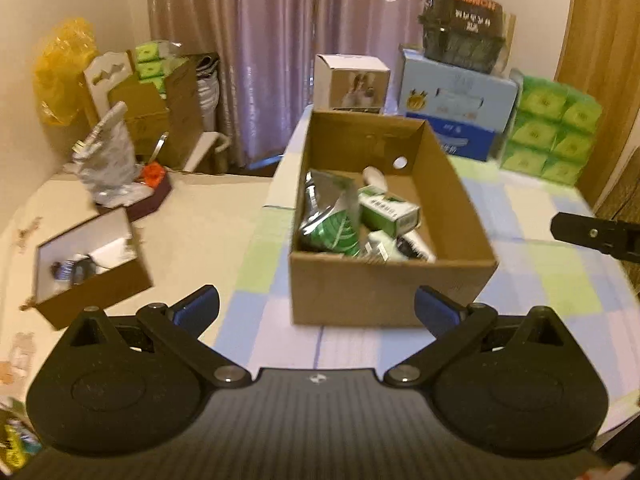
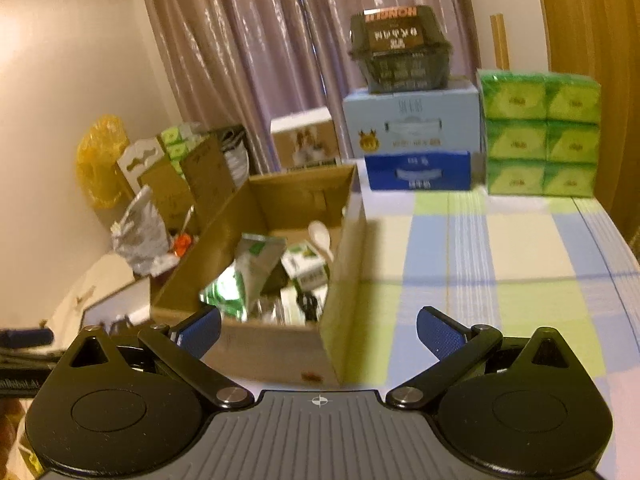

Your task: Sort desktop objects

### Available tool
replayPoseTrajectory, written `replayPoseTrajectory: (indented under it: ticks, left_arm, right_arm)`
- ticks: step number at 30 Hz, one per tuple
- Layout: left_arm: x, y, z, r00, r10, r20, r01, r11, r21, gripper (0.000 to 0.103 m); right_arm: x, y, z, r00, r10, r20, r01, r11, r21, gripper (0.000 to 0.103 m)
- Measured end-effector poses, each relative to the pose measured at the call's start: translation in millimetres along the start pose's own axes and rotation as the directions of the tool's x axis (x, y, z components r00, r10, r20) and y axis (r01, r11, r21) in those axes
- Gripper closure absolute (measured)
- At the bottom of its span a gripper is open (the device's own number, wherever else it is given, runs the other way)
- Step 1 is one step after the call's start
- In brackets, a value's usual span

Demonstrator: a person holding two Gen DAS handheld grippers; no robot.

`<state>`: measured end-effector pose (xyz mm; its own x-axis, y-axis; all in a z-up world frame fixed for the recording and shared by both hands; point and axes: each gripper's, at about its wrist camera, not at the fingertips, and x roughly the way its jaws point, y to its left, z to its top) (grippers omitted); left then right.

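Note:
An open cardboard box (image 1: 392, 296) stands on the checked tablecloth (image 1: 552, 280). In it lie a green and silver pouch (image 1: 330, 216), a green and white carton (image 1: 388, 210), a white spoon (image 1: 374, 176) and a dark item (image 1: 412, 248). My left gripper (image 1: 316, 312) is open and empty, just in front of the box's near wall. The right gripper's black tip (image 1: 596, 236) shows at the right edge. In the right wrist view the box (image 2: 344, 280) sits to the left, with the pouch (image 2: 248, 276) inside. My right gripper (image 2: 318, 334) is open and empty near the box's front right corner.
A small brown box with a white inside (image 1: 92, 264) and a dark tray with a foil bag (image 1: 112, 160) sit on the cream surface to the left. At the back stand a blue carton (image 1: 452, 108), a dark basket (image 1: 460, 28), green tissue packs (image 1: 552, 136) and a white box (image 1: 352, 84).

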<state>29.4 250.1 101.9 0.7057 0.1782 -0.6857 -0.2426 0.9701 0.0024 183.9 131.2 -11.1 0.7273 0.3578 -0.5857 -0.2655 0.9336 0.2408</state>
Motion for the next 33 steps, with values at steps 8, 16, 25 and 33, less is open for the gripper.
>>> replayPoseTrajectory:
  ticks: [8,16,25,33]
  left_arm:
    - [-29.8,-7.0,-20.2,1.000,0.019,0.003,-0.019,1.000,-0.016,0.001]
    - [-45.3,-14.9,-43.5,1.000,-0.006,-0.012,0.006,0.999,-0.038,0.001]
    - [-50.1,-27.3,-61.2,1.000,0.008,-0.011,-0.009,1.000,-0.027,0.001]
    - [-55.5,-36.1,-63.7,1.000,0.003,0.007,-0.003,1.000,-0.027,0.001]
  right_arm:
    - [-30.0,6.6,-23.9,0.999,0.023,-0.040,-0.022,1.000,0.020,0.002]
    - [-48.0,3.3,-42.6,0.997,0.009,-0.076,-0.008,1.000,0.006,0.002]
    - [-61.8,6.3,-58.2,0.998,-0.018,-0.065,0.016,0.999,-0.029,0.002]
    - [-62.5,8.1,-62.5,0.998,-0.021,-0.056,0.019,0.999,-0.041,0.002]
